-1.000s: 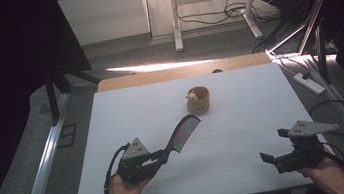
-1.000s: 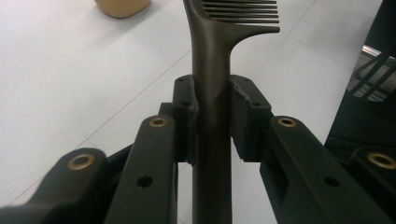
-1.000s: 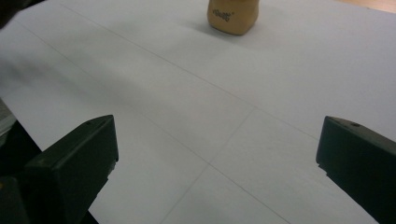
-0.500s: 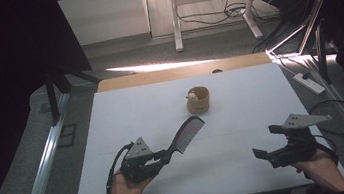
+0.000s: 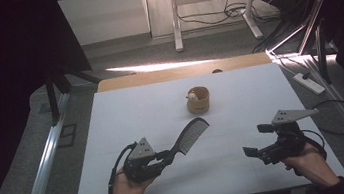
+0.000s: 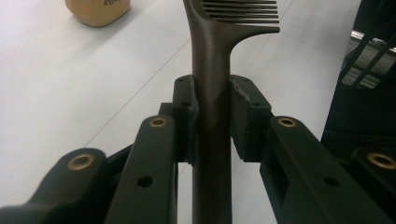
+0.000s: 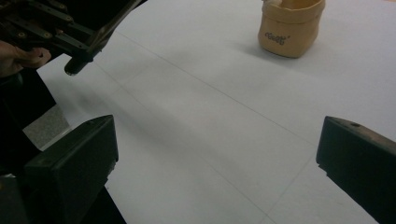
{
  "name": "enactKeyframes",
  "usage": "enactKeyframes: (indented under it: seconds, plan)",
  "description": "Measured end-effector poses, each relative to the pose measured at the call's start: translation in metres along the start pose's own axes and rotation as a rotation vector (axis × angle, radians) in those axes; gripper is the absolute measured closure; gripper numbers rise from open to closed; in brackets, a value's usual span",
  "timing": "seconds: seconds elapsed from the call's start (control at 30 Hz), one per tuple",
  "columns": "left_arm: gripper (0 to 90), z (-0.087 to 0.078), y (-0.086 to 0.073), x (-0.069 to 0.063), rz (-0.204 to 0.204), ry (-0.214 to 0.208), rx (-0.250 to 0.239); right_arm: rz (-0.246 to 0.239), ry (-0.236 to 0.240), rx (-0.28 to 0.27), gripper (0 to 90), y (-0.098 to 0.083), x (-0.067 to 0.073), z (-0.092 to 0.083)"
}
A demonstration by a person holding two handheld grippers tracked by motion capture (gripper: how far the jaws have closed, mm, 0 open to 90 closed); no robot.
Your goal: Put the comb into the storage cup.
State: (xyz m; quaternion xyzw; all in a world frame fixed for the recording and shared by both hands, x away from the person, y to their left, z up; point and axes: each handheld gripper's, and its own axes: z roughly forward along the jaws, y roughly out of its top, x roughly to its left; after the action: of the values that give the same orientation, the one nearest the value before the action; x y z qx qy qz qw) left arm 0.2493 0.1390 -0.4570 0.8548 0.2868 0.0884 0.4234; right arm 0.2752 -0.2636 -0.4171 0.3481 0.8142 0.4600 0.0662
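one dark comb (image 5: pixel 191 135), two hand-held grippers, left (image 5: pixel 164 157) and right (image 5: pixel 255 140), and one small tan pot (image 5: pixel 197 99), all on or over one white table (image 5: pixel 240 93); pot beyond the comb.

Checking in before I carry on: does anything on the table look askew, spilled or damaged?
Nothing stands out. The left gripper clamps the dark comb squarely by its handle, teeth pointing away. The small tan pouch stands upright on the white table, nothing spilled. The right gripper is open and empty.

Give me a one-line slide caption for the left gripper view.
Left gripper clamps the handle of a dark comb above the white table, tan cup beyond.
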Motion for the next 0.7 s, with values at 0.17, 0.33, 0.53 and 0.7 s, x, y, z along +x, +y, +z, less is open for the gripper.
enactKeyframes:
  seconds: [0.17, 0.33, 0.53, 0.7]
  plan:
    - [72.3, 0.002, 0.001, -0.001, 0.007, -0.011, -0.002, 0.005, 0.018, -0.005, 0.0, 0.006, 0.001, 0.005]
    - [72.3, 0.004, 0.003, -0.002, 0.02, -0.021, -0.005, 0.004, 0.03, -0.02, 0.0, 0.013, 0.003, 0.009]
    - [72.3, 0.007, 0.004, -0.005, 0.036, -0.025, -0.005, 0.024, 0.049, -0.022, 0.0, 0.019, 0.002, 0.015]
    - [72.3, 0.01, 0.006, -0.008, 0.042, -0.033, -0.006, 0.017, 0.068, -0.008, 0.0, 0.026, 0.002, 0.02]
